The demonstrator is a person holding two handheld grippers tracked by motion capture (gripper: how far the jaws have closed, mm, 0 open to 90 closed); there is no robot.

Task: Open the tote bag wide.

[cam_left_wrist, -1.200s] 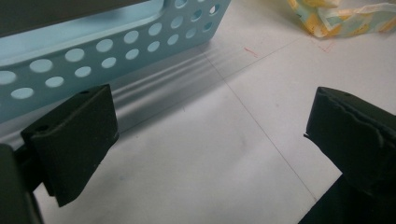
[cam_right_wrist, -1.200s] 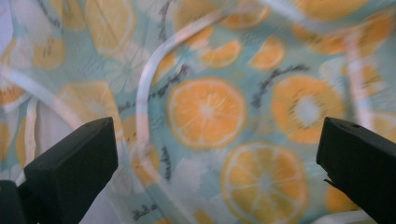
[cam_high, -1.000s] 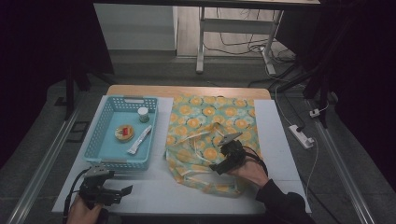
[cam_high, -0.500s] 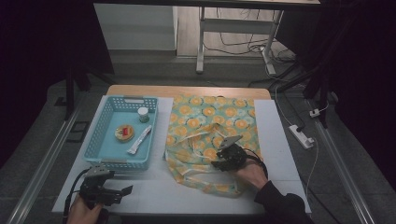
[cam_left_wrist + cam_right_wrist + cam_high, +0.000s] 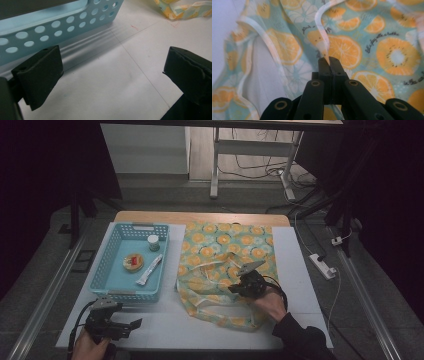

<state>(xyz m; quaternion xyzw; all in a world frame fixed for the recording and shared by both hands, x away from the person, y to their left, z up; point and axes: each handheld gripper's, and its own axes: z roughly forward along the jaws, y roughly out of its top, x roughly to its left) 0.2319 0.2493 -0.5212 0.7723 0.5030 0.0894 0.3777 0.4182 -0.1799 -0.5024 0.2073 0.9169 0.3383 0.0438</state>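
A cloth bag (image 5: 225,255) printed with orange slices lies crumpled on the white table (image 5: 165,320). My right gripper (image 5: 236,288) is low over the bag's front part. In the right gripper view its jaws (image 5: 329,60) have just been closing and now pinch the bag's pale strap (image 5: 322,30), which rises in a loop from the tips. My left gripper (image 5: 131,325) rests near the table's front left corner. Its jaws (image 5: 112,67) stand wide apart with only bare table between them.
A light blue perforated basket (image 5: 112,265) stands left of the bag and holds a small jar (image 5: 153,241), a round orange item (image 5: 134,262) and a white tube (image 5: 150,270). Its front wall (image 5: 50,25) is just ahead of the left gripper. A power strip (image 5: 322,265) lies on the floor at right.
The right gripper's jaws have closed onto the bag's strap, with the hand shifting only slightly. The left gripper has stayed where it was.
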